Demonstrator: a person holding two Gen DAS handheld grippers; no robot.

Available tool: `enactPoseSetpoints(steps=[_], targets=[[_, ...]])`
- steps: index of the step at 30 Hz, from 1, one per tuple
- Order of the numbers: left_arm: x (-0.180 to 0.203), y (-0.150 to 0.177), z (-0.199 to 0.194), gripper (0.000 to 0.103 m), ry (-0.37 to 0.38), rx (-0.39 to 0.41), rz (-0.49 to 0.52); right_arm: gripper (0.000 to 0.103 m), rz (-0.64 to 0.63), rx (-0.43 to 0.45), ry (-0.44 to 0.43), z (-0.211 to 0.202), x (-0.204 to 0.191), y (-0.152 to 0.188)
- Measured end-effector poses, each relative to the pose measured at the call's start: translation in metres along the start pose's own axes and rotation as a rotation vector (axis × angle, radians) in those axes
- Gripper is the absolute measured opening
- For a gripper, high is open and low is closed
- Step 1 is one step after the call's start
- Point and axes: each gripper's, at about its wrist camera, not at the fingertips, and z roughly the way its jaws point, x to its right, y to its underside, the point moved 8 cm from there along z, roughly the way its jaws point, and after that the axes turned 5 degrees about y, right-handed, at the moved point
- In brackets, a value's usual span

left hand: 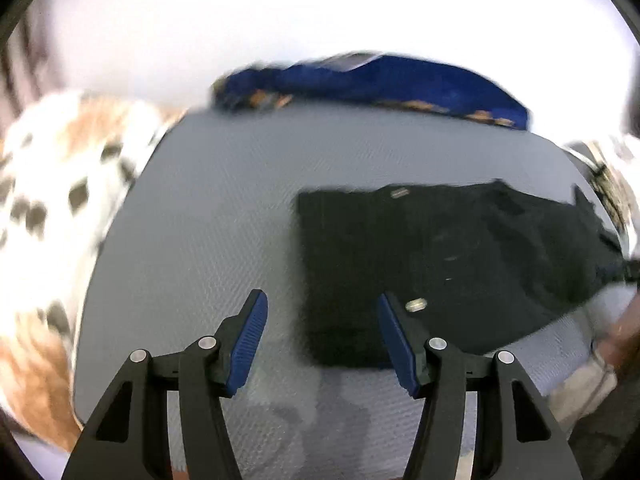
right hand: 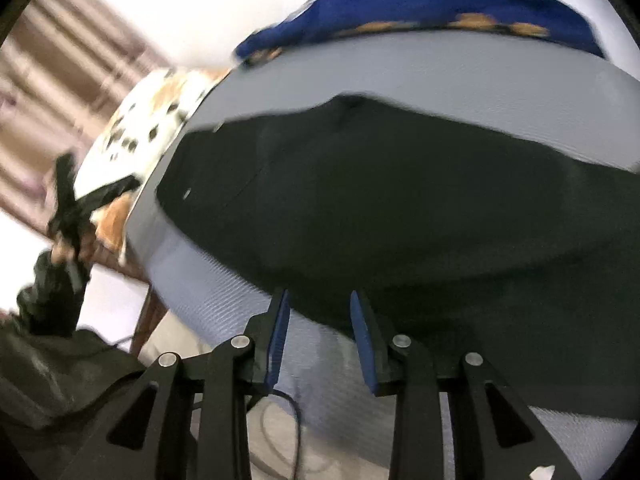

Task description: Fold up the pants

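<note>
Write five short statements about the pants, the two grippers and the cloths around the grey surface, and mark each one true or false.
1. The black pants lie on a grey surface. True.
2. The left gripper is clamped on the pants. False: it is open and holds nothing.
3. A blue cloth lies at the surface's far edge. True.
4. The right gripper is shut. False: its jaws stand apart.
5. The patterned cloth is solid red. False: it is white with orange and dark spots.

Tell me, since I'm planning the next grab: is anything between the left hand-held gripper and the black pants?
Nothing visible. The left hand-held gripper is open over the grey mat, right at the near corner of the black pants; only bare mat lies between.
</note>
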Motion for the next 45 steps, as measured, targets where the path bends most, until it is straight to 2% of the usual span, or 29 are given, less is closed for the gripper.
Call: enactPoseSetpoints(steps=[1,9,13,19,24,27,31,34,39,41,45], targets=[[0.018,-0.003,0.002,0.058,0.016,-0.002,0.046,0.031,0.032,0.013,0.008,-0.006,0.011,0.0],[0.179,-0.001,0.043,0.058,0.314,-0.094,0.32,0.03,0.413,0.133,0.021,-0.044,0.109,0.005],[0.232,0.009,0.064,0.058,0.413,-0.145,0.376,0.03,0.574,0.184,0.024,-0.052,0.156,0.011],[0.288,0.026,0.085,0.058,0.491,-0.212,0.429,0.03,0.729,0.26,0.039,-0.057,0.221,0.012],[0.309,0.035,0.094,0.058,0.505,-0.24,0.449,0.028,0.794,0.346,0.013,-0.067,0.263,-0.001],[0.314,0.039,0.097,0.058,0.509,-0.247,0.461,0.027,0.836,0.38,0.043,-0.075,0.295,-0.006],[0.319,0.043,0.106,0.056,0.502,-0.267,0.465,0.027,0.907,0.356,0.113,-0.074,0.329,-0.004],[0.318,0.044,0.11,0.056,0.496,-0.277,0.464,0.027,0.927,0.348,0.109,-0.069,0.346,-0.006],[0.319,0.044,0.116,0.056,0.497,-0.29,0.446,0.025,0.945,0.328,0.132,-0.063,0.356,-0.011],[0.32,0.044,0.118,0.056,0.498,-0.287,0.448,0.019,0.943,0.32,0.148,-0.06,0.358,-0.013],[0.319,0.042,0.12,0.056,0.504,-0.283,0.43,0.018,0.974,0.33,0.136,-0.061,0.362,-0.017]])
